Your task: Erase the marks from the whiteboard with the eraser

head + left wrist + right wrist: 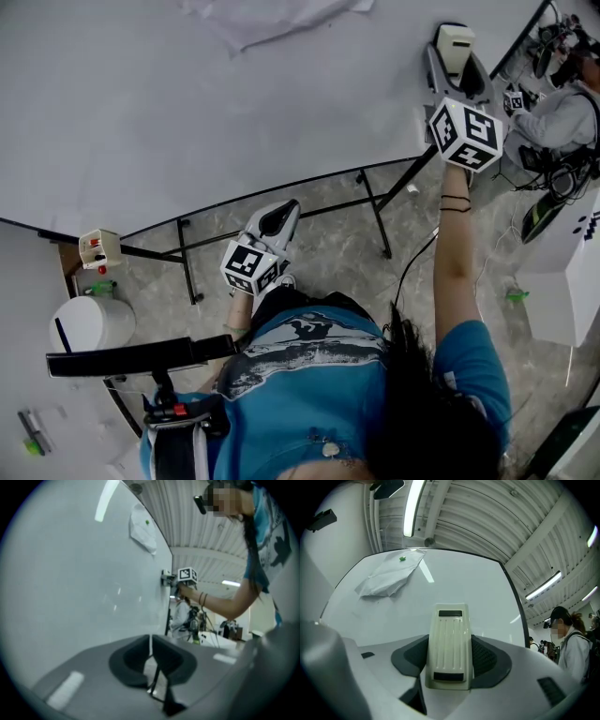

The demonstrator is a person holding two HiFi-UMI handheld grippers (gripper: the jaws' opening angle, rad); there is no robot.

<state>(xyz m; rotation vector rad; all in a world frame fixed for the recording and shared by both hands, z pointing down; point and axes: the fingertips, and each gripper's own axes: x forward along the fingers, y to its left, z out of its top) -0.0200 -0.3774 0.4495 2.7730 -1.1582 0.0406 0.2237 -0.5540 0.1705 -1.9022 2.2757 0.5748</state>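
So my right hand-held gripper (457,70) is clamped on the cream eraser (450,639), arm stretched out, and the eraser is up against the whiteboard (187,112) right by its right-hand edge. The black frame runs just beside it, so there's barely any board on that side. The other way is a big open stretch of white. The only thing on it is a crumpled paper sheet (386,578), pinned with a small green magnet (402,558), well apart from the eraser. My left hand-held gripper (281,217) is clenched on nothing, pads pressed together. It hangs low near my body, off the board, over the mottled floor (328,244) where the board's black stand legs (373,211) spread out. Another person (569,639) stands past the board's right edge. As for containers, there's a small box (99,248) at the board's lower left corner with something red in it, too small to make out. A white round bin (91,323) sits below that, and I can't tell what's inside.
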